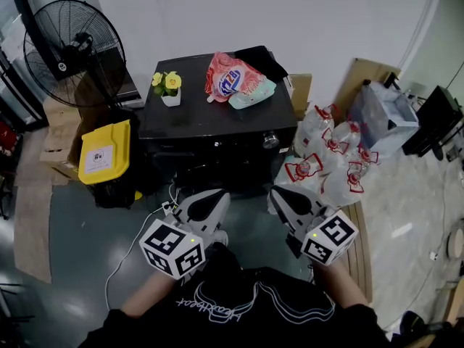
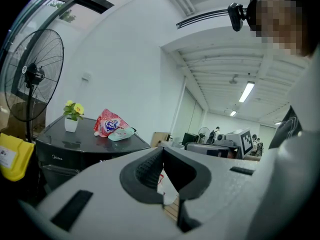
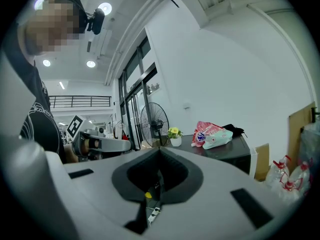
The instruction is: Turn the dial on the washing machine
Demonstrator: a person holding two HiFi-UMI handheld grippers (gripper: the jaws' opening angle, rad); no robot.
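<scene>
Dial [image 1: 270, 139] sits at the washing machine's [image 1: 217, 133] front right, well ahead of left gripper [image 1: 209, 198] and right gripper [image 1: 284, 194], both clenched empty; probably stiff and smooth, so pinch its rim.

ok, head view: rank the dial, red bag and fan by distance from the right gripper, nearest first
1. Dial: just ahead of the right gripper, at the right end of the washer front.
2. Red bag: farther back, on the washer's top.
3. Fan: farthest, at the back left, beyond the washer.
</scene>
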